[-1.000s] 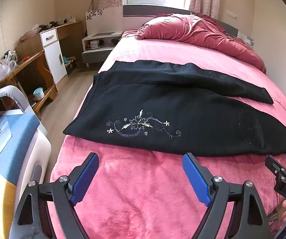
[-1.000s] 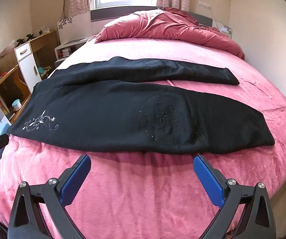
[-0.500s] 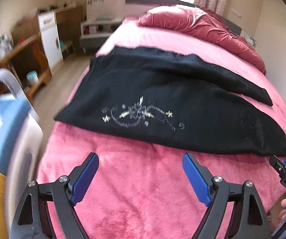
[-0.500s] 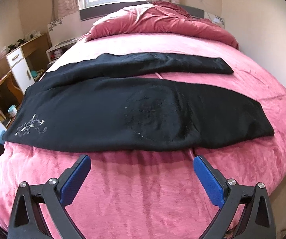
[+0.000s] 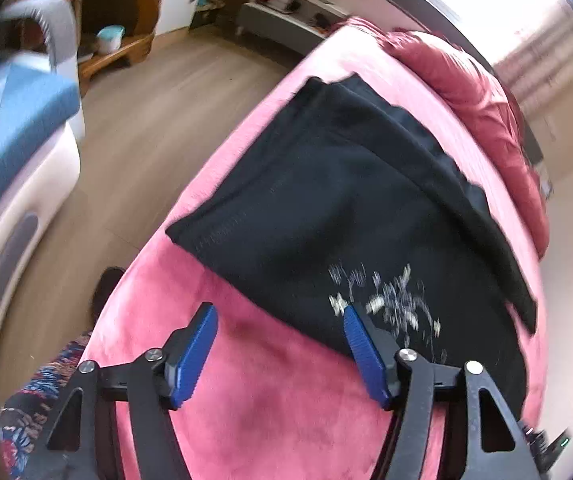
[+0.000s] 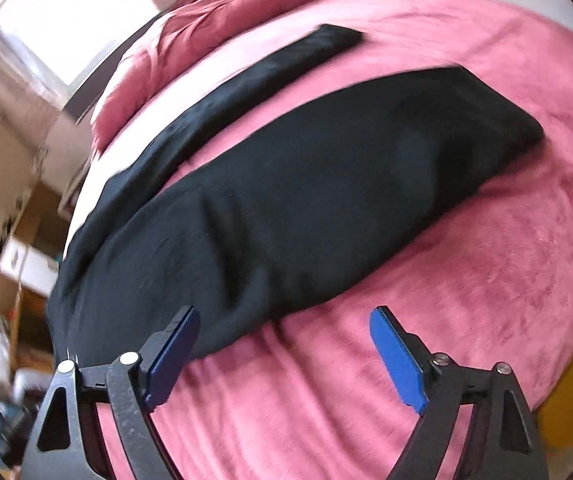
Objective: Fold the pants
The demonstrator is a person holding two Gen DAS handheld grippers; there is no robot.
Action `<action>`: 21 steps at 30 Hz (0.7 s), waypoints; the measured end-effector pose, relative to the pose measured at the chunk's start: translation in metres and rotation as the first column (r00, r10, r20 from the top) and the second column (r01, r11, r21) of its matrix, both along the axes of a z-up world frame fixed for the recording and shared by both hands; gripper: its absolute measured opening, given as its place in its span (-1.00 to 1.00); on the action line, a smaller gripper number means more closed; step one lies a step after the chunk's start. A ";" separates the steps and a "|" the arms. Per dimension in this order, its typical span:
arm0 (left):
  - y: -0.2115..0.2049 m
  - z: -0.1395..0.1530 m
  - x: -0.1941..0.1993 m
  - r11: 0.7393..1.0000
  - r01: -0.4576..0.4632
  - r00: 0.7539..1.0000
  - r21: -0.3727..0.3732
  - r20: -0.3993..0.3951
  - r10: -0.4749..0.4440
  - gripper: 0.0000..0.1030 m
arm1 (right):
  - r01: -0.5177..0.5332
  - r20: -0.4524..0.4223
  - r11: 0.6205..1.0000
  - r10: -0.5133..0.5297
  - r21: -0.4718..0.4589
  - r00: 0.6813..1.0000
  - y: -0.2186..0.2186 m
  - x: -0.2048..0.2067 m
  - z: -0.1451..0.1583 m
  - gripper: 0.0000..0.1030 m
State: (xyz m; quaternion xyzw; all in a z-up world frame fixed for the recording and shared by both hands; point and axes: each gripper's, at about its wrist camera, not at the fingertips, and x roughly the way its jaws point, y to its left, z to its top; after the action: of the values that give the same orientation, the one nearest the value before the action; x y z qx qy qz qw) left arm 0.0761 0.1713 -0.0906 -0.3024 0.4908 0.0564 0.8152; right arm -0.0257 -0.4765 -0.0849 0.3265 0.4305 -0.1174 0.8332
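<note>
Black pants [image 5: 346,208] lie spread flat across the pink bed [image 5: 278,400], with a pale floral embroidery [image 5: 390,304] near the waist end. My left gripper [image 5: 278,344] is open and empty, just short of the waist edge, its right finger over the cloth. In the right wrist view the pants [image 6: 306,184] run from the waist at lower left to the near leg's hem [image 6: 498,120] at upper right; the far leg [image 6: 286,64] lies behind. My right gripper [image 6: 282,344] is open and empty, at the near edge of the near leg.
A crumpled red duvet [image 5: 482,92] lies at the head of the bed. Left of the bed are wooden floor [image 5: 134,128], a blue-and-white chair [image 5: 14,136], a wooden desk [image 5: 126,8] and a low shelf [image 5: 286,12]. A window [image 6: 58,20] is behind the bed.
Both grippers have tilted and moved closer to the near edge of the pants, the left toward the waist corner. Both stay open. The pants have not moved.
</note>
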 end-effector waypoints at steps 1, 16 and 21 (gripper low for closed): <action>0.004 -0.003 0.002 1.000 -0.012 1.000 -0.022 -0.001 0.012 0.15 | 0.012 0.005 1.000 -0.012 0.014 1.000 -0.006 0.001 -0.001 0.58; -0.002 -0.013 0.034 1.000 -0.004 1.000 0.001 0.023 0.004 -0.75 | 0.168 -0.010 0.977 -0.168 0.131 0.986 -0.071 0.017 -0.027 -0.08; -0.003 0.008 0.025 1.000 0.001 0.997 0.021 0.082 -0.003 -0.79 | 0.146 -0.028 0.986 -0.144 0.078 0.989 -0.077 0.029 -0.022 -0.72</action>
State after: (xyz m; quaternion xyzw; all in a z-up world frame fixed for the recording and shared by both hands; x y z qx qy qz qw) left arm 0.1007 0.1684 -0.0823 -0.2954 0.4568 0.0483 0.8377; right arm 0.0034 -0.5534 -0.1067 0.3887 0.4192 -0.1639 0.8040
